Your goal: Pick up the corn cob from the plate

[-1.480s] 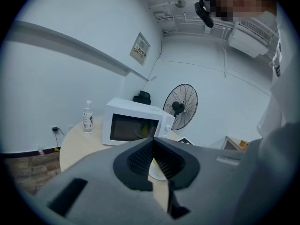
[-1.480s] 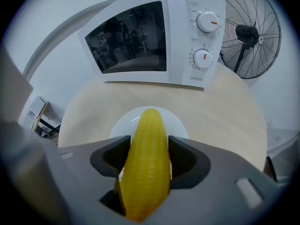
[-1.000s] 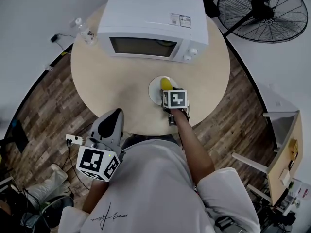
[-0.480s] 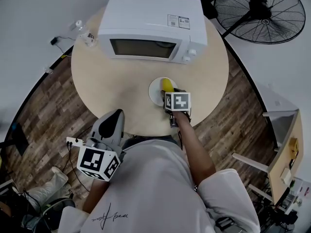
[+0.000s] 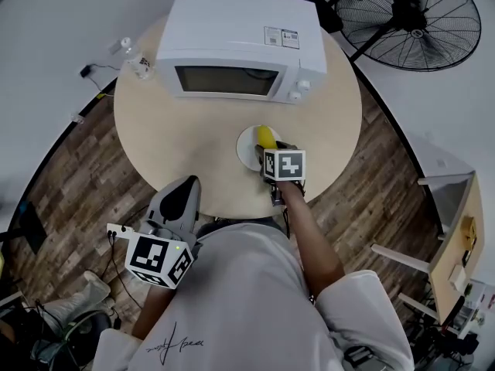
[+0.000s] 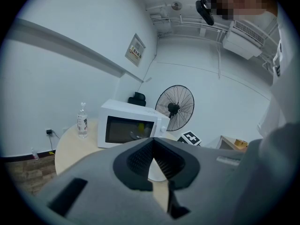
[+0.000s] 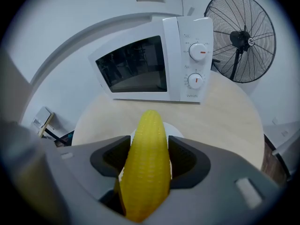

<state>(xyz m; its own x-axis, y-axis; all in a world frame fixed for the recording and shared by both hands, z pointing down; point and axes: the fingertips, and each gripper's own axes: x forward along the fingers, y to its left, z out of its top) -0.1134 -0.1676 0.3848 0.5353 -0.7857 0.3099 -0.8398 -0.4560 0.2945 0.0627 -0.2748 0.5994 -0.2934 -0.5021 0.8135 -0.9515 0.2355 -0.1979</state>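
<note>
One slip is the main risk. In the right gripper view, the right gripper has its jaws clamped on the corn cob at lower centre, over the plate. The rounded, tapering cob could slide out if tipped.

In the head view, the microwave stands near, above the plate, so a forward swing might strike it.

In the left gripper view, the left gripper, bottom centre, has its jaws closed on nothing.
</note>
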